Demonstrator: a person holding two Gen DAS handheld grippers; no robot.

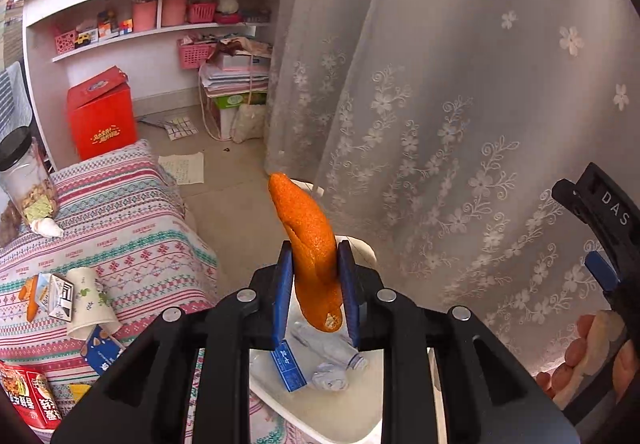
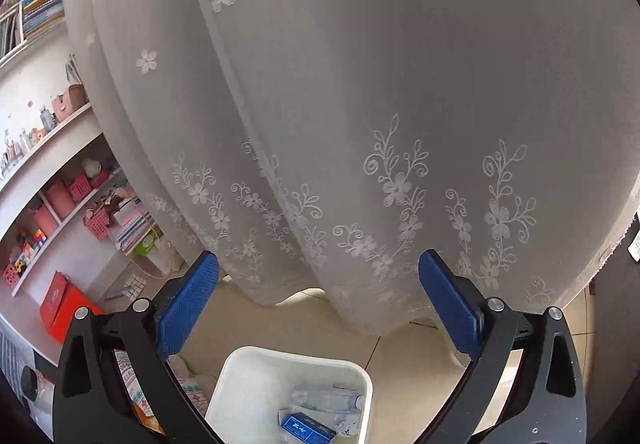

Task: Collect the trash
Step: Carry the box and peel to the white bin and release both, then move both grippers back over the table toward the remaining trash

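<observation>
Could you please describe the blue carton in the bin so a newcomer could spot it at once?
Start at the embroidered curtain; below its hem stands a white bin. Inside lies the blue carton, beside a clear plastic bottle and crumpled tissue: the only blue, boxy item there.

"DAS" on right tongs [image 1: 600, 248] (white letters)
</observation>
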